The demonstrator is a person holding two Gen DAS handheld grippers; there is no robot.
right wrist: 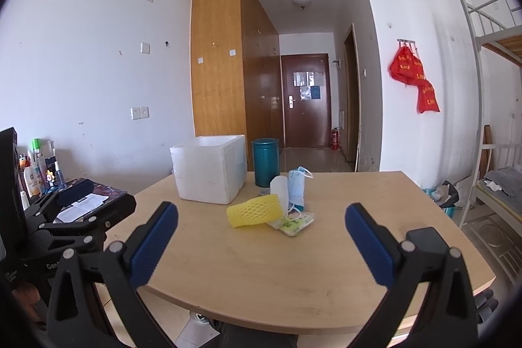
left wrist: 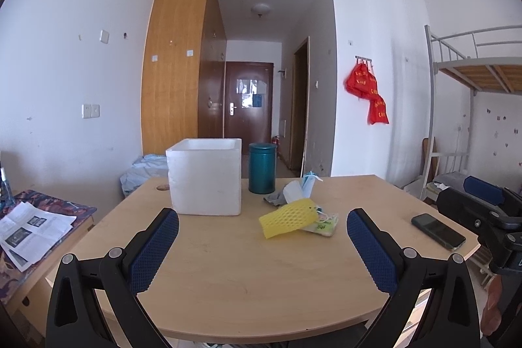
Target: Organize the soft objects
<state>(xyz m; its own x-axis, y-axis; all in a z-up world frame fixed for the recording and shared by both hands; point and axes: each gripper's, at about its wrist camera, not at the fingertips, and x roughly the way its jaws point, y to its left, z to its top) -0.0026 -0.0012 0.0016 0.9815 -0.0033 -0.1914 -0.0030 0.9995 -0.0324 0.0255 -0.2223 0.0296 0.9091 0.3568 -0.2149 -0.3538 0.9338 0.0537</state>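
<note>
**Soft objects heaped mid-worktop, both tools held wide apart**

The soft objects lie in a small heap near the middle of the pale wood-grain worktop point(left wrist: 228, 266), beyond both tools. Nearest the cameras, the left tool point(left wrist: 262, 245) and the right tool point(right wrist: 261, 242) each show two black angular arms ending in blue pads with a fine diamond-knurled texture; on both, the pads stand far apart with only bare worktop between them, gripping nothing. The right tool also appears at the right edge of the left wrist view, and the left tool at the left edge of the right wrist view.

At the front of the heap sits a yellow foam net sleeve point(left wrist: 287, 217), a squashed tube of open mesh. It lies partly over a flat, glossy packet point(left wrist: 321, 225) with green print. Behind these stand a white, rounded, translucent-looking piece point(right wrist: 280, 189) and a light blue pleated face mask point(right wrist: 297, 188) with white ear loops; a grey cloth point(left wrist: 275, 198) shows beside them in the left wrist view.

A dark, flat phone point(left wrist: 437, 230) rests apart, near the worktop's right edge.

Farther back stands a white foam box point(left wrist: 205, 178), square-sided, thick-walled and open at the top. Just to its right is a teal cylindrical tin point(left wrist: 262, 167) with a smooth metallic sheen.
</note>
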